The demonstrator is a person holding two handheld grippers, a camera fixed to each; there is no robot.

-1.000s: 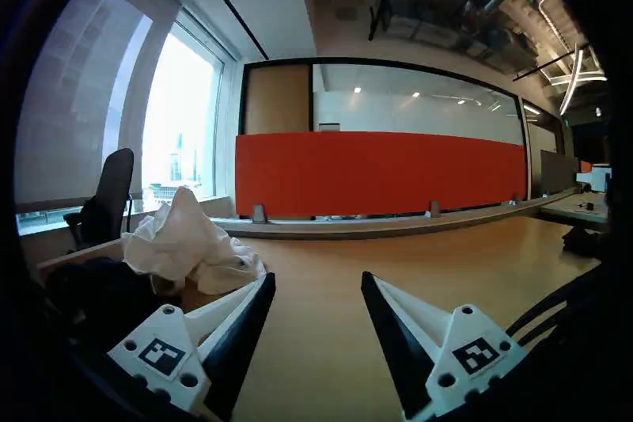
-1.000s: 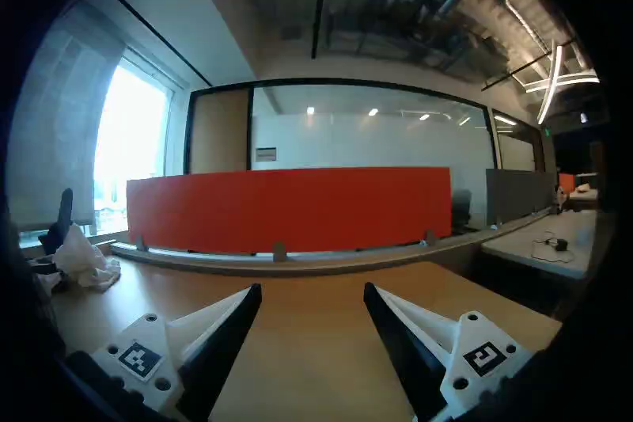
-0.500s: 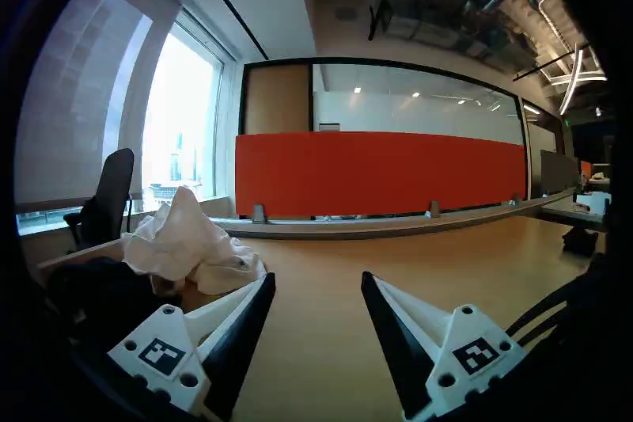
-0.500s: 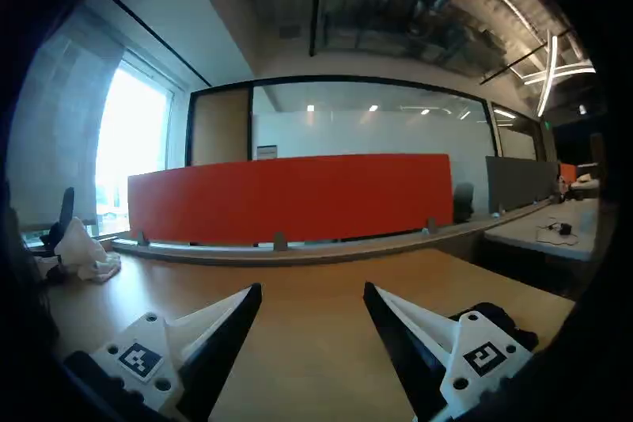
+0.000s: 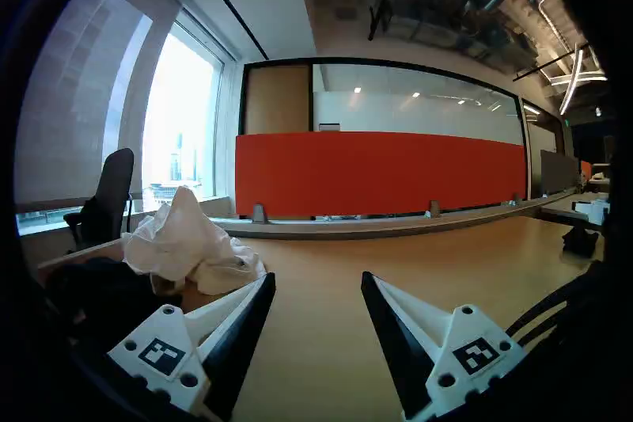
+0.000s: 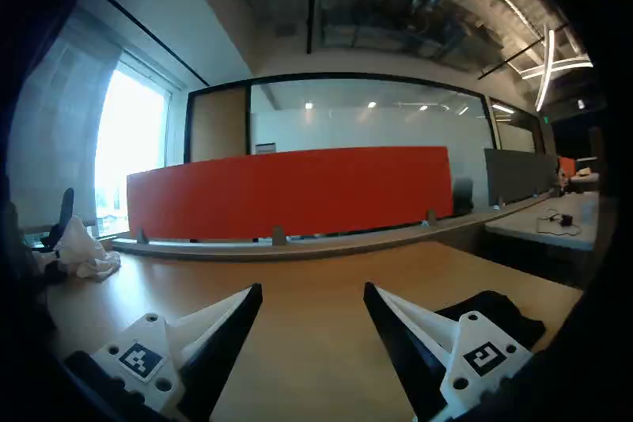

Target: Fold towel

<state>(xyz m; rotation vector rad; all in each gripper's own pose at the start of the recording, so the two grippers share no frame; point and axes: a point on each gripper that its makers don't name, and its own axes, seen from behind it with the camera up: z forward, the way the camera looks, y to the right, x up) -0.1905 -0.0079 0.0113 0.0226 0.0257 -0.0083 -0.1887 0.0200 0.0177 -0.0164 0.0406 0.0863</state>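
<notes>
Just ahead-left of left gripper (image 5: 316, 275) jaws: crumpled towel (image 5: 190, 244).

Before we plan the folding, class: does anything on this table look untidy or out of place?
Yes: the white towel lies crumpled in a peaked heap on the wooden table, beside a dark bundle, not spread flat. Nothing looks spilled or damaged.

In the left gripper view, the crumpled towel (image 5: 186, 244) lies on the worktop (image 5: 340, 327) at the left, just beyond the left tool (image 5: 315, 319). An office chair (image 5: 107, 200) stands behind the towel. A partition screen (image 5: 380, 172) runs along the worktop's far edge.
</notes>
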